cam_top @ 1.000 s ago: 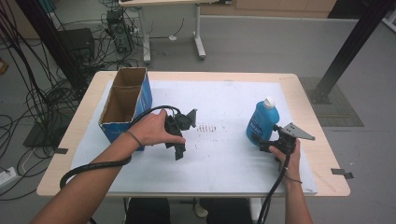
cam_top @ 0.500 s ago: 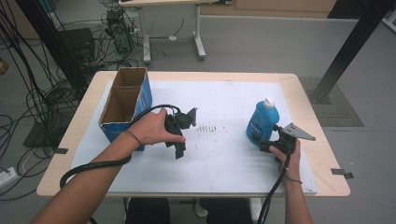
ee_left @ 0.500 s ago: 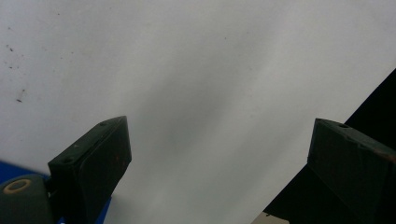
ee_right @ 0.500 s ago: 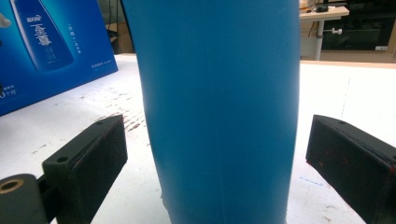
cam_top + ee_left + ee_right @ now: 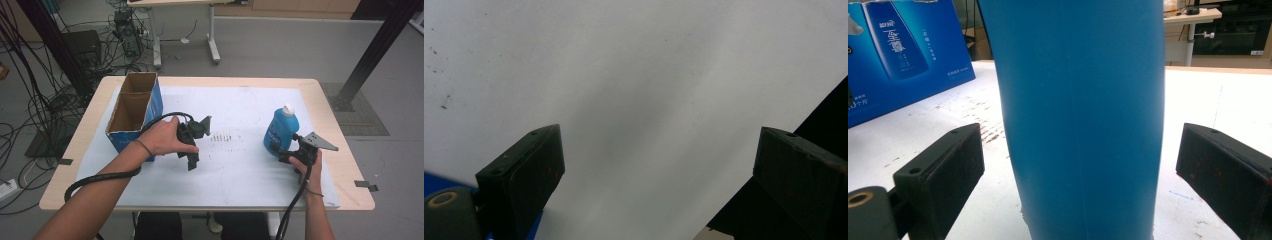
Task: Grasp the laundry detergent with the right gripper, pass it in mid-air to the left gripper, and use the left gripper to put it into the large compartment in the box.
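Printed on the box (image 5: 903, 55), at 10 o'clock in the right gripper view: a pictured bottle bearing white Chinese characters, too small to read surely; a small line of Chinese print beside it, at the box's lower edge, blurred; a partial line at 9 o'clock ending in what looks like "0个月". No label legible on the bottle (image 5: 1083, 115). Nothing readable in the high view or the left gripper view.

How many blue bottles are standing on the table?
1. The blue bottle stands upright at the table's right side, between the right gripper's open jaws. More may be hidden inside the cardboard box.
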